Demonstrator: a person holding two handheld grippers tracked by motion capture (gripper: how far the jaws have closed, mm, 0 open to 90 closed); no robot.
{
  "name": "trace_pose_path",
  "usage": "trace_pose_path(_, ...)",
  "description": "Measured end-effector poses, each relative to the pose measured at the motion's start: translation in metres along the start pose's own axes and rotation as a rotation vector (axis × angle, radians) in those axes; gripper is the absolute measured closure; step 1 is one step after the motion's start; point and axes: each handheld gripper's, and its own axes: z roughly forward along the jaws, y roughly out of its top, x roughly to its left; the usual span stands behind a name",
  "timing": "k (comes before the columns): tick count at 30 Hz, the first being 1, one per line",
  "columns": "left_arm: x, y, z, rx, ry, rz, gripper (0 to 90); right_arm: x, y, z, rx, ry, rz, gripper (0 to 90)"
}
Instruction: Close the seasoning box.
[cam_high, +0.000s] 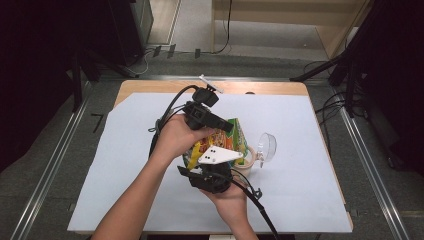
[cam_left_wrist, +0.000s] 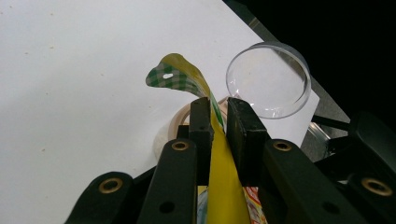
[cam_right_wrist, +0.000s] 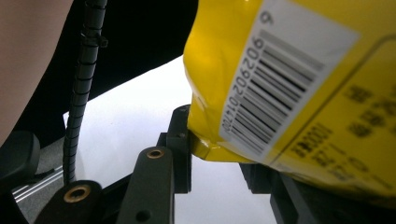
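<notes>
A yellow snack bag (cam_high: 225, 141) with colourful print is held above the white table sheet (cam_high: 300, 190) between both hands. My left gripper (cam_high: 227, 127) comes from the upper left and is shut on the bag's thin top edge (cam_left_wrist: 219, 154), whose green checked corner (cam_left_wrist: 170, 77) curls up beyond the tips. My right gripper (cam_high: 207, 167), under its grey plate (cam_high: 220, 156), reaches from below. Its jaws stand on either side of the bag's lower corner (cam_right_wrist: 205, 144), beside the barcode (cam_right_wrist: 266, 88). The bag hides the right jaw's tip.
A clear round plastic cup (cam_high: 266, 147) lies on its side just right of the bag, also seen as the clear cup (cam_left_wrist: 268, 79) past my left jaws. A beige tape roll (cam_high: 246, 167) lies beside it. Cables trail from both grippers.
</notes>
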Motion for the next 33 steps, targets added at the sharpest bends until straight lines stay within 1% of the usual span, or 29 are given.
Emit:
trace_pose_path(21, -0.0007, -0.0003, 0.0006, -0.006, -0.003, 0.01, 80.4, -0.0013, 0.0002, -0.0002, 0.006, -0.002, -0.008, 69.8)
trace_pose_path(33, 0.0, -0.0004, 0.0002, -0.003, -0.002, 0.006, 80.4, -0.0009, 0.0001, 0.0002, 0.004, -0.002, -0.008, 69.8)
